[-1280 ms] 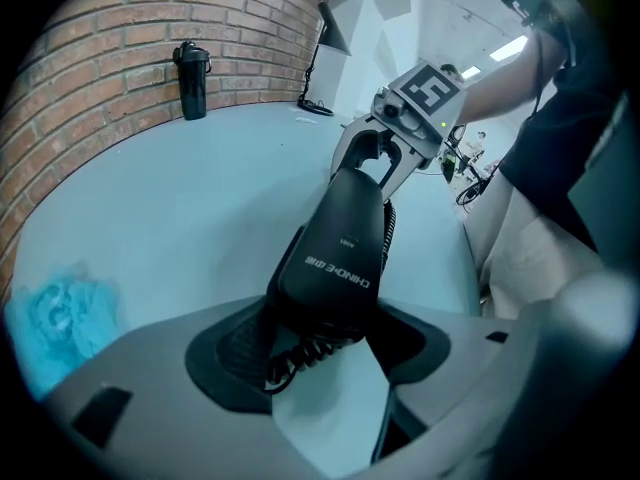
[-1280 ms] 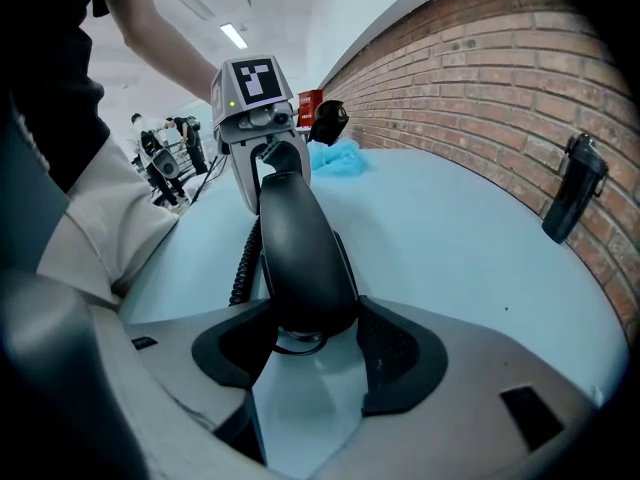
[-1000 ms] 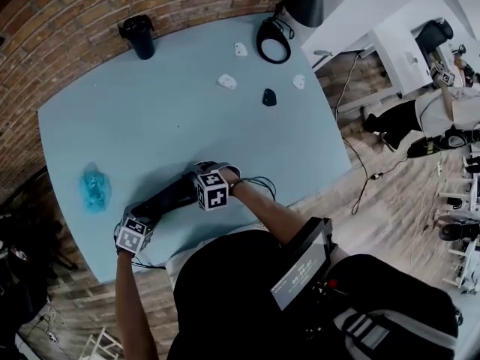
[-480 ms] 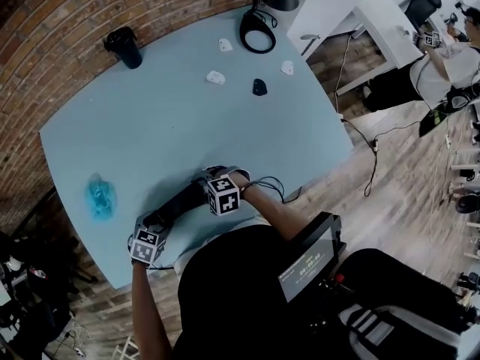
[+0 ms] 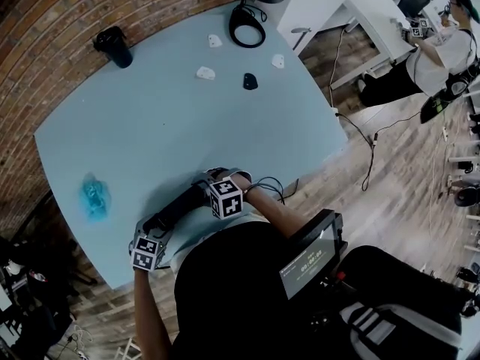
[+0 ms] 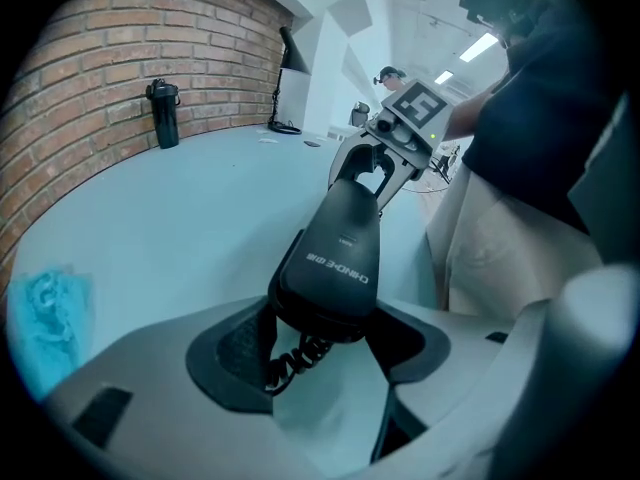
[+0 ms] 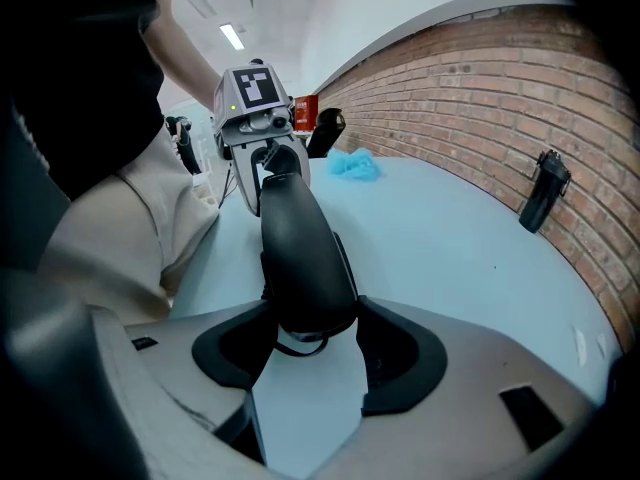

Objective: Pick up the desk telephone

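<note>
A black telephone handset (image 5: 180, 205) is held level just above the front edge of the pale blue table (image 5: 187, 126), with one gripper on each end. My left gripper (image 5: 156, 224) is shut on its left end; in the left gripper view the handset (image 6: 336, 258) sits between the jaws with its coiled cord (image 6: 290, 360) hanging below. My right gripper (image 5: 207, 194) is shut on the other end, and the handset (image 7: 300, 258) fills its jaws. Each gripper view shows the opposite gripper at the far end. No telephone base is in view.
A crumpled blue cloth (image 5: 94, 196) lies at the table's left. A black bottle (image 5: 112, 46) stands at the far corner by the brick wall. A lamp base (image 5: 246, 25), small white pieces (image 5: 204, 73) and a small black piece (image 5: 250, 81) lie far right. A cable (image 5: 271, 185) trails off the front edge.
The head view has shifted a little. Both grippers stay shut on the handset at about the same place near the table's front edge.
</note>
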